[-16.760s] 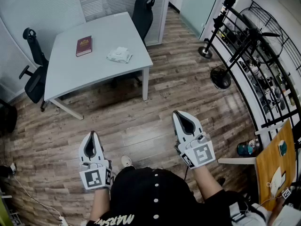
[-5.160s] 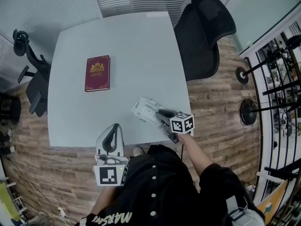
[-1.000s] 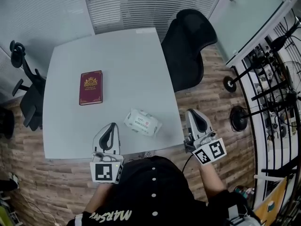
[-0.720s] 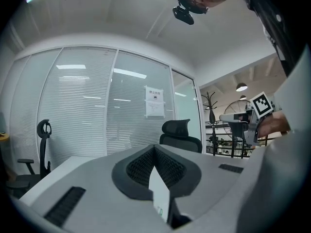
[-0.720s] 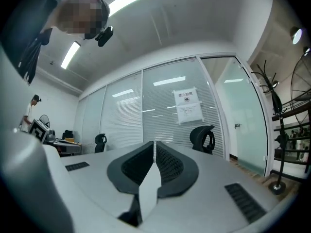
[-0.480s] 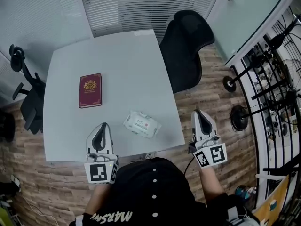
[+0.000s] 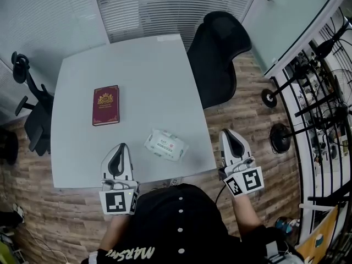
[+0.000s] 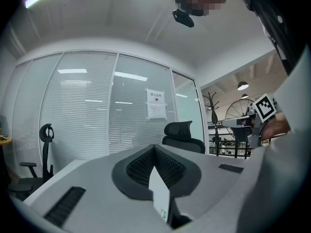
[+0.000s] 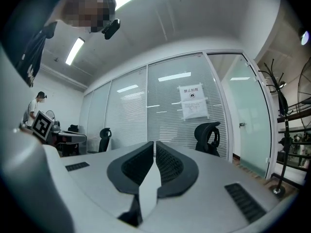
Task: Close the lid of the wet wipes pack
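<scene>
The white wet wipes pack [image 7: 165,144] lies near the front edge of the grey table [image 7: 143,70], its lid flat against the top. My left gripper [image 7: 117,154] hovers over the table's front edge, left of the pack, jaws together and empty. My right gripper [image 7: 227,137] is off the table's right side, above the floor, jaws also together with nothing in them. Both gripper views look level across the room: the left gripper [image 8: 154,147] and right gripper [image 9: 154,143] show their pads touching, and the pack is hidden in both.
A dark red book [image 7: 105,104] lies on the table's left half. A black office chair [image 7: 218,54] stands at the table's right side, another chair [image 7: 28,92] at the far left. Coat stands and a fan [image 7: 278,130] are on the wooden floor at right.
Both grippers have drawn back slightly from the pack toward me; the right one shifted a little. The pack stays put.
</scene>
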